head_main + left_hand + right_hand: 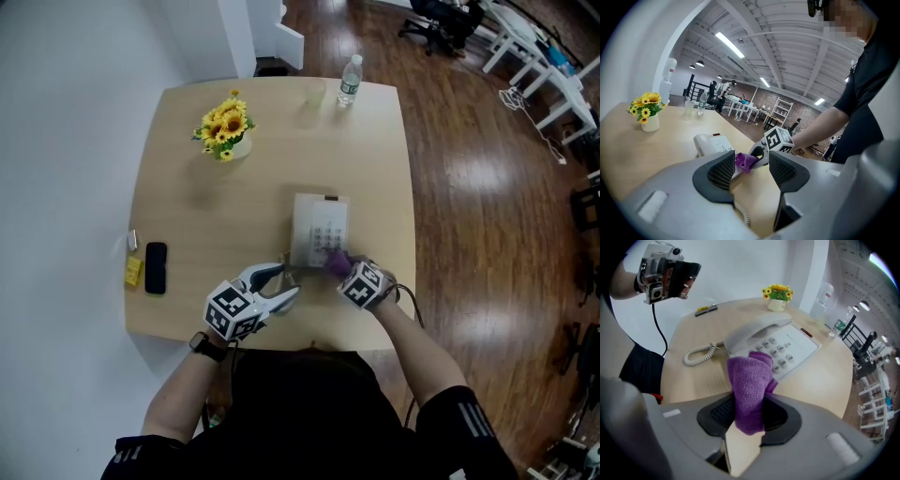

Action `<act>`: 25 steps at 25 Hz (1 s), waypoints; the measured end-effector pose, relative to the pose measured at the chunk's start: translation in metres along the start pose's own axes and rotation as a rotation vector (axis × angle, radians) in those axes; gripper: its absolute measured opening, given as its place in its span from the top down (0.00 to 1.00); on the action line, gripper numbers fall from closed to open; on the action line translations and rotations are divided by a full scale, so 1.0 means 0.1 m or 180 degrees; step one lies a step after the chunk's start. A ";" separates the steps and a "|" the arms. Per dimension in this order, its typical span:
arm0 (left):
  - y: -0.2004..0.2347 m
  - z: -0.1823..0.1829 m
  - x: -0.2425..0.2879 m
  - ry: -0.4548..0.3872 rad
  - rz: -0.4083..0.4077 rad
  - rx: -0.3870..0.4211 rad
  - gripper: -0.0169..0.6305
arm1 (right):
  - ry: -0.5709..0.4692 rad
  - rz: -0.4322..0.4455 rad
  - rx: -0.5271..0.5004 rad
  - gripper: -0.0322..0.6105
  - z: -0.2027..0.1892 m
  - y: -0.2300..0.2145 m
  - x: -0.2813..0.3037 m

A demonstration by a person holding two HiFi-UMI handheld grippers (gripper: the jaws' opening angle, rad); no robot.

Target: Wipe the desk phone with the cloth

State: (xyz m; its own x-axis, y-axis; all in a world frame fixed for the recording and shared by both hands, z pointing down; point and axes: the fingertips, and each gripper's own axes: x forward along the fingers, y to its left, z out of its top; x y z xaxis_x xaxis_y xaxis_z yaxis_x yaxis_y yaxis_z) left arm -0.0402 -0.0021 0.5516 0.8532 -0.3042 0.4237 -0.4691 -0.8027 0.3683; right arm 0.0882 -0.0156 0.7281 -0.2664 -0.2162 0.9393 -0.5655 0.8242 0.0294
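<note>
"What is everything sitting on?"

"A pale wooden table (pixel 187 206) with rounded corners."

"And what lies on it?"

"The desk phone (pixel 320 232), with its coiled cord (pixel 698 354) on the wood just beside it. Beyond the desk phone to the left is a vase of yellow flowers (pixel 225 129). Straight beyond it, at the far edge, stand a water bottle (pixel 349 81) and a clear cup (pixel 314 98). Well left of it are a black mobile (pixel 156 268), a yellow block (pixel 133 271) and a small pale object (pixel 132 240)."

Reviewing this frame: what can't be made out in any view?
Phone keys under the cloth: right gripper view, cloth covers them, so contact is unclear.
Phone's near edge: head view, right gripper hides it.
Yellow item at the table's left edge: head view, too small to identify.
</note>
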 end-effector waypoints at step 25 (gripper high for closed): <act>-0.33 0.07 -0.10 -0.0138 0.0187 0.0027 0.63 | -0.1585 0.0349 0.1783 0.72 -0.45 0.06 -1.33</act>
State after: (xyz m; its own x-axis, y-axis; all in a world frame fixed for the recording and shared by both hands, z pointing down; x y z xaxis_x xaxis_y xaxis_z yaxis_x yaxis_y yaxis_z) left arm -0.0312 0.0238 0.5292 0.8335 -0.3727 0.4080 -0.5168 -0.7871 0.3368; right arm 0.1549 0.0417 0.6189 -0.5900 -0.4687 0.6575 -0.7920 0.4942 -0.3584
